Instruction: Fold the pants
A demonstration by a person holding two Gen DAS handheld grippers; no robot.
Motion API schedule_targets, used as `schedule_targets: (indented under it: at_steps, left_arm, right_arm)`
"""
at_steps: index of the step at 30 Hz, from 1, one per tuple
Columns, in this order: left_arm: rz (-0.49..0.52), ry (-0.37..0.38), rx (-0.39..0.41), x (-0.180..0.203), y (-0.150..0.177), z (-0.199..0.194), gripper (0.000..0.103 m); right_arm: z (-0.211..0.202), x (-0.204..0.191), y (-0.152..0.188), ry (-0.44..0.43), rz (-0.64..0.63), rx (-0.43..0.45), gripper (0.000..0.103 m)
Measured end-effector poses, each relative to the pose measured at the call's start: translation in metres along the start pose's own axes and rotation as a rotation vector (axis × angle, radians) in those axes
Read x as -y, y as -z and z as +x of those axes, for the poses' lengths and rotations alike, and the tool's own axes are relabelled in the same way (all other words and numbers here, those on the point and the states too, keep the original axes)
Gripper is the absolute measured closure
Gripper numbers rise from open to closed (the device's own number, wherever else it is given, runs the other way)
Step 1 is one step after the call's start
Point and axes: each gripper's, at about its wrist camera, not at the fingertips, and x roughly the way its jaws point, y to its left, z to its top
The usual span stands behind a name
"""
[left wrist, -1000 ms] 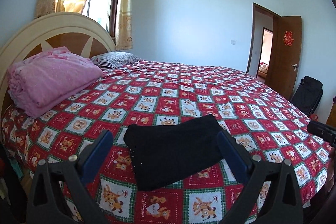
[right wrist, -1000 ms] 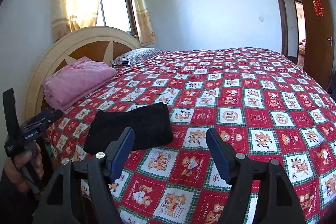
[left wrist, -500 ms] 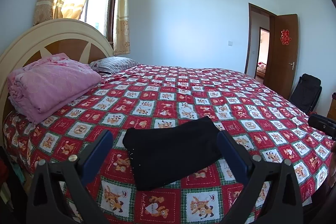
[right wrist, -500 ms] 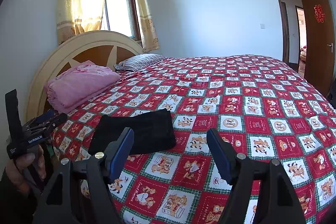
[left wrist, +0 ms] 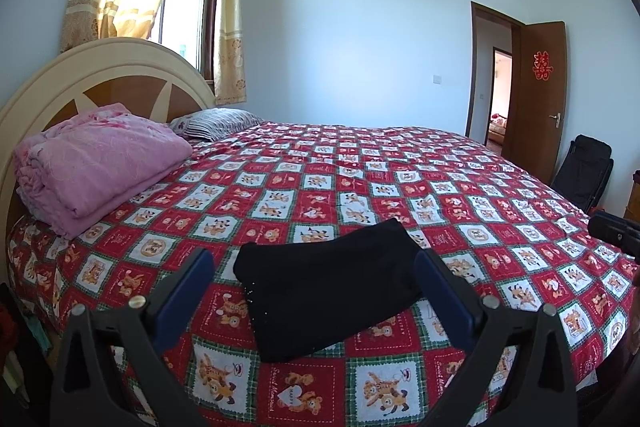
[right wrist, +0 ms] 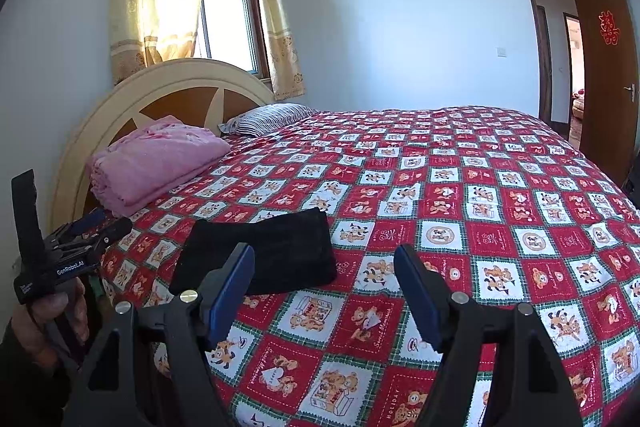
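The black pants lie folded into a compact rectangle near the front edge of the bed, on the red checked bedspread. My left gripper hovers above and in front of them, open, its blue pads wide apart and holding nothing. The right wrist view has the pants at lower left. My right gripper is open over the bedspread, to the right of the pants, with nothing between its pads. The left gripper shows at the far left of that view, held by a hand.
A folded pink blanket and a striped pillow lie by the wooden headboard. A curtained window is behind it. An open brown door and a black bag stand at the right.
Both views have tilted slightly upward, so the bed sits lower in frame. The pants stay folded and still. Both grippers stay open.
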Motion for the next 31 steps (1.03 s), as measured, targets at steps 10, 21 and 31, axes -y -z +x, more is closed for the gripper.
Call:
schedule_targets:
  at_steps: [10,21,31]
  left_arm:
    - [0.023,-0.013,0.002,0.003,-0.004,-0.003,0.000]
    - [-0.041,-0.051,-0.012,-0.007,-0.009,0.000,0.000]
    - [-0.021,-0.014,-0.001,-0.004,-0.003,-0.001,0.000]
  right_arm:
    - [0.000,0.000,0.000,0.000,-0.004,0.002,0.029]
    - [0.004,-0.001,0.004,0.007,-0.022,-0.006,0.029]
    - [0.010,-0.004,0.008,0.008,-0.030,-0.024,0.029]
